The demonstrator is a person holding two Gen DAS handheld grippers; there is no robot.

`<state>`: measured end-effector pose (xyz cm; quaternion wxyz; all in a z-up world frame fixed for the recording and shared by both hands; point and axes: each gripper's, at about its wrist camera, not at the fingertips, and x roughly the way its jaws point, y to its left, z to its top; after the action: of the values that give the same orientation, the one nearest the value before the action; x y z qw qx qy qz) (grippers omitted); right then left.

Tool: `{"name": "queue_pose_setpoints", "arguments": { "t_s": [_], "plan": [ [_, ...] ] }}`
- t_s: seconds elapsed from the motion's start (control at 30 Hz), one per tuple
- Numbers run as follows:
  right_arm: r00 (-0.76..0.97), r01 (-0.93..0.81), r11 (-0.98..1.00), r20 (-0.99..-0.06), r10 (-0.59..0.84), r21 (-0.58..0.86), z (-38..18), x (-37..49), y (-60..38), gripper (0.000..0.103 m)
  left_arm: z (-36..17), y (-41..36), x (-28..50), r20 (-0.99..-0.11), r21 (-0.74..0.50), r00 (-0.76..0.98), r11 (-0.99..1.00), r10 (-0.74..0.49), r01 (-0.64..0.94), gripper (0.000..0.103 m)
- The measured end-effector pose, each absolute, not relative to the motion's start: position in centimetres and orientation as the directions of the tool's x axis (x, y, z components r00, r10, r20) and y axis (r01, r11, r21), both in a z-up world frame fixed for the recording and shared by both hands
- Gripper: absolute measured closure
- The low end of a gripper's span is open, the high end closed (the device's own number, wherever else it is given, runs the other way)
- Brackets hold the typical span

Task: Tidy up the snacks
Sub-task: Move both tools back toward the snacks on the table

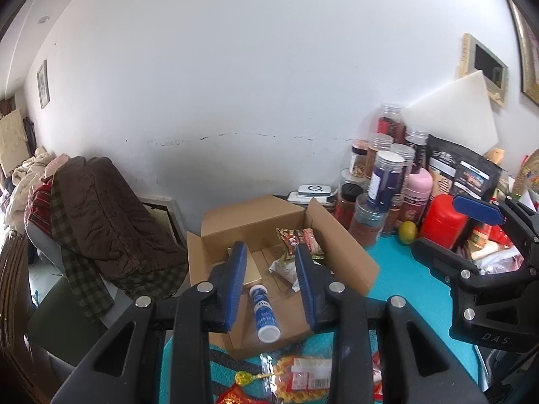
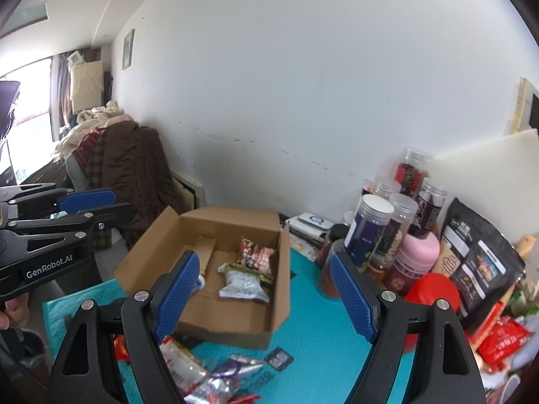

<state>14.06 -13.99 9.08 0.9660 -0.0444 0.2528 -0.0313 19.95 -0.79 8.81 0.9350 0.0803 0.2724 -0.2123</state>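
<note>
Open brown cardboard box, few packets inside; left gripper narrow and empty, right gripper wide, empty: next, grasp a near loose silver packet squarely

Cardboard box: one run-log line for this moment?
cardboard box: open, holds blue tube and snack packets | left gripper: shut, empty | right gripper: open, empty

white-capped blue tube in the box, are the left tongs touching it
Apart. In the left wrist view the left tongs hang above the cardboard box, nothing between their pads, while the blue tube lies loose on the box floor below.
</note>
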Motion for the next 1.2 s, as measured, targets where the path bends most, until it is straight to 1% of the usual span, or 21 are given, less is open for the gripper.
{"name": "queue_pose_setpoints", "arguments": {
  "t_s": [0.13,0.2,0.5,0.6,0.67,0.8,1.0,1.2],
  "plan": [
    [0.879,0.034,0.995,-0.471,-0.076,-0.098,9.3,12.1,-13.5,0.018,8.8,-0.5,18.2,-0.539,0.027,0.755,0.888,-0.374,0.459,0.073],
    [0.882,0.029,0.995,-0.466,-0.070,-0.093,9.2,11.3,-13.2,0.018,8.7,-0.3,17.5,-0.541,0.024,0.750,0.885,-0.380,0.466,0.073],
    [0.876,0.046,0.997,-0.478,-0.067,-0.054,8.1,8.4,-13.1,0.018,8.3,0.5,14.4,-0.544,0.011,0.735,0.872,-0.406,0.490,0.073],
    [0.877,0.053,0.997,-0.475,-0.071,-0.050,7.7,7.5,-13.0,0.013,8.1,0.6,13.7,-0.539,0.007,0.733,0.868,-0.414,0.496,0.073],
    [0.876,0.060,0.997,-0.476,-0.076,-0.050,7.4,6.9,-13.0,0.013,7.7,0.7,13.2,-0.540,-0.003,0.722,0.859,-0.432,0.512,0.073],
    [0.874,0.068,0.996,-0.479,-0.083,-0.049,6.6,5.8,-12.7,0.013,7.0,0.7,12.5,-0.547,-0.005,0.719,0.861,-0.429,0.509,0.073],
    [0.866,0.074,0.997,-0.494,-0.076,-0.025,5.0,4.4,-12.5,0.013,5.3,1.1,12.1,-0.579,-0.033,0.693,0.861,-0.430,0.507,0.073],
    [0.857,0.058,0.998,-0.512,-0.055,-0.010,2.9,3.8,-12.0,0.013,2.7,1.3,12.0,-0.631,-0.079,0.641,0.859,-0.437,0.507,0.073]
  ]
}}
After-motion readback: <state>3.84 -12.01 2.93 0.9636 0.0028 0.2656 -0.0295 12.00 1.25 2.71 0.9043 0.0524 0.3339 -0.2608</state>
